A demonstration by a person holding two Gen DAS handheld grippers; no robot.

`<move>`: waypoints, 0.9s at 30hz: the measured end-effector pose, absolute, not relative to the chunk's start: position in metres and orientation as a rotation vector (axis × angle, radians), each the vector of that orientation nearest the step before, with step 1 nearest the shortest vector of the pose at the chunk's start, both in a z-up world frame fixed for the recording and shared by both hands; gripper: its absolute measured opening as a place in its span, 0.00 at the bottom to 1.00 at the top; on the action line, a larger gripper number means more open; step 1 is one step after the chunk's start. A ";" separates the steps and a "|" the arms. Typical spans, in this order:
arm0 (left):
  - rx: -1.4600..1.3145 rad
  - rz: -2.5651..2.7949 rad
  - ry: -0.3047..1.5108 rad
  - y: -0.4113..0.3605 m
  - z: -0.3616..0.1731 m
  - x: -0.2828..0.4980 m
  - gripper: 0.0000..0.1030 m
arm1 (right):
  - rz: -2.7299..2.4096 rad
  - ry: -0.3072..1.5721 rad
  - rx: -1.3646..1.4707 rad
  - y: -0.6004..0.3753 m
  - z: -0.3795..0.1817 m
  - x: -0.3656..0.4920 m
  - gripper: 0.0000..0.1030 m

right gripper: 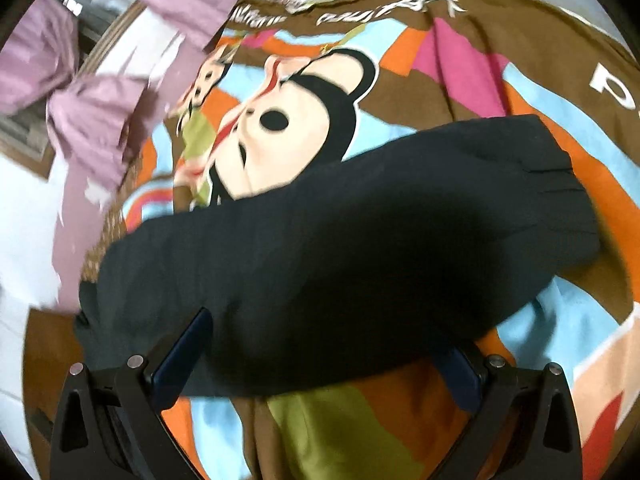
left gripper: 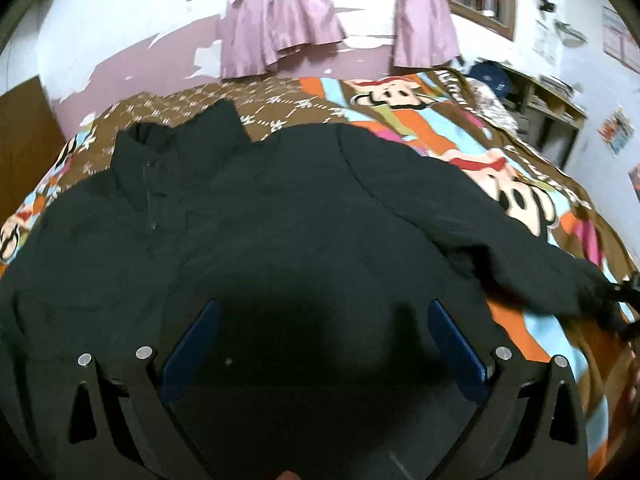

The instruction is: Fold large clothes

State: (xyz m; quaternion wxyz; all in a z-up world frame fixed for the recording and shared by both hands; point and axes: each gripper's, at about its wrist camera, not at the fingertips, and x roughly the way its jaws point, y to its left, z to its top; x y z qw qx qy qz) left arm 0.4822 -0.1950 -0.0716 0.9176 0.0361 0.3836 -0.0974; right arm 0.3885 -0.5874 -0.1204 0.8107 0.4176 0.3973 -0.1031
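Note:
A large black jacket (left gripper: 248, 216) lies spread on a bed, collar at the upper left, one sleeve (left gripper: 520, 256) stretched to the right. My left gripper (left gripper: 320, 316) is open just above the jacket's lower body, blue pads wide apart. In the right wrist view the black sleeve (right gripper: 360, 240) runs across the bedspread, its cuff at the upper right. My right gripper (right gripper: 324, 336) is open with the sleeve lying between its two blue-padded fingers. The right gripper also shows at the sleeve's cuff in the left wrist view (left gripper: 628, 284).
The bed carries a bright cartoon-monkey bedspread (left gripper: 432, 128) that fills the right wrist view too (right gripper: 580, 112). Pink curtains (left gripper: 280, 16) hang under a window on the far wall. A shelf unit (left gripper: 548, 108) with clutter stands at the bed's far right.

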 end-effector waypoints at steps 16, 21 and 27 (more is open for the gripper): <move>-0.116 -0.304 0.898 -0.128 -0.064 0.482 0.98 | -0.252 0.463 0.427 -0.489 0.037 0.411 0.10; -0.116 -0.287 0.866 -0.064 -0.001 0.474 0.98 | -0.058 0.354 0.115 -0.355 0.081 0.433 0.10; -0.199 -0.245 0.794 0.035 0.064 0.447 0.98 | 0.274 0.405 -0.233 -0.185 0.050 0.441 0.10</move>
